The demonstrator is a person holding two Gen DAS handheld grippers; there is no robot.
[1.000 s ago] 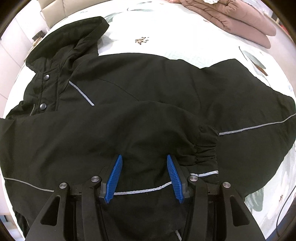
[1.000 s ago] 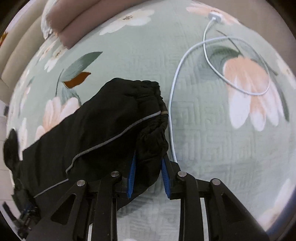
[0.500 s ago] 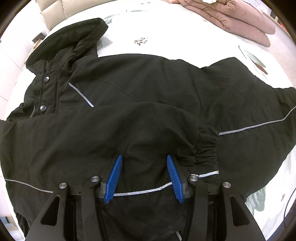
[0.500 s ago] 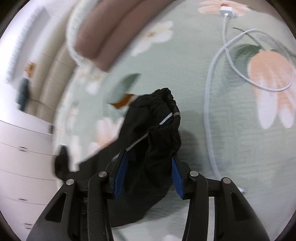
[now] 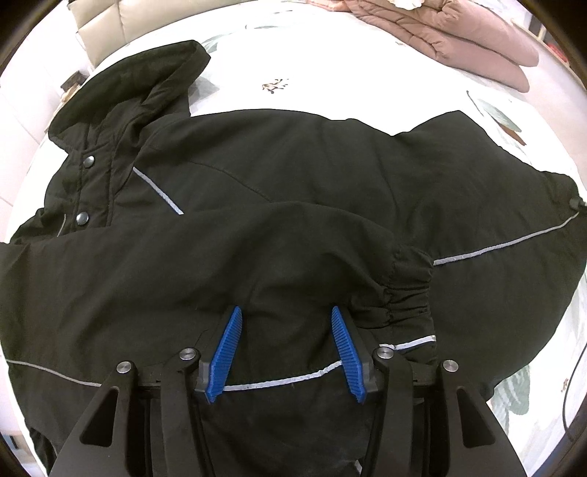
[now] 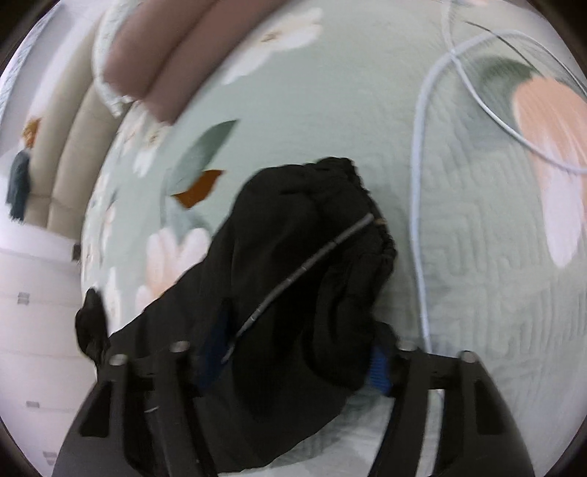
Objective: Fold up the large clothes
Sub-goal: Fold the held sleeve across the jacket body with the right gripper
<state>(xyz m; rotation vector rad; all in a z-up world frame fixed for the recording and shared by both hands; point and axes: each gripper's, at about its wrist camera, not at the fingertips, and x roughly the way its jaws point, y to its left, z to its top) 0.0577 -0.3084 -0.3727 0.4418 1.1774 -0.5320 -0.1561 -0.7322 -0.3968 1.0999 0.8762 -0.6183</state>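
Bed with quilted pale-green floral cover [image 6: 367, 121], embossed key pattern; padded cream headboard [image 5: 106, 25] at far edge, white drawers [image 6: 33, 323] beside. Folded dusty-pink puffy duvet [image 5: 458, 40] at the head end. White cable [image 6: 418, 205] loops on the cover. Black matte jacket [image 5: 293, 176] lies flat mid-bed, grey reflective piping, metal snaps, elastic gathered cuffs, one sleeve folded across body. Left gripper [image 5: 286, 345] half open over the hem, nothing pinched. Right gripper [image 6: 293, 361] jaws just opening, other sleeve's cuff [image 6: 341, 205] loose between them; frame blurred.
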